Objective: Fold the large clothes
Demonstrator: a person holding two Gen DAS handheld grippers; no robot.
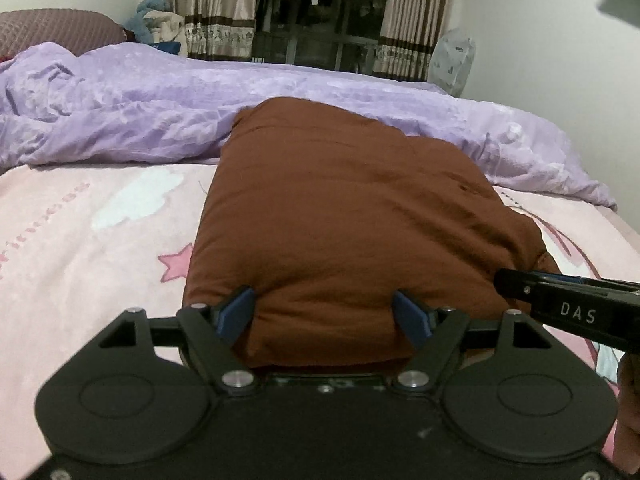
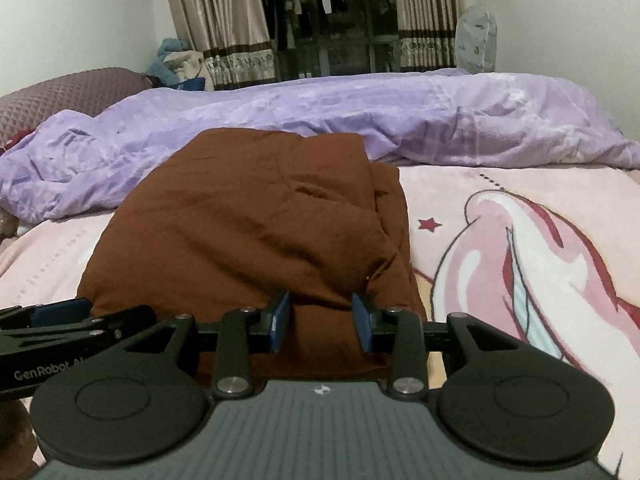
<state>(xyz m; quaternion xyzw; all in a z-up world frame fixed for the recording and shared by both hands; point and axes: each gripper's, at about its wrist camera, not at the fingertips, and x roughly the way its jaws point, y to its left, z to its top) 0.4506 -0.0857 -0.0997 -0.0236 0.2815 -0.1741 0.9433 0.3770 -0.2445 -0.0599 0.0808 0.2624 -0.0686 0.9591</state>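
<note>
Lying folded, brown garment (image 1: 352, 216) — long axis toward the curtains (image 1: 208, 8).

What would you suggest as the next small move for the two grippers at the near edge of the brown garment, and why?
Probably close both on that edge, then lift it. The left gripper and right gripper each straddle the near fold of the brown garment, jaws apart, neither clearly pinching.

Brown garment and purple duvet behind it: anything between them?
Nothing; in both wrist views the brown garment's far edge runs straight up against the purple duvet.
</note>
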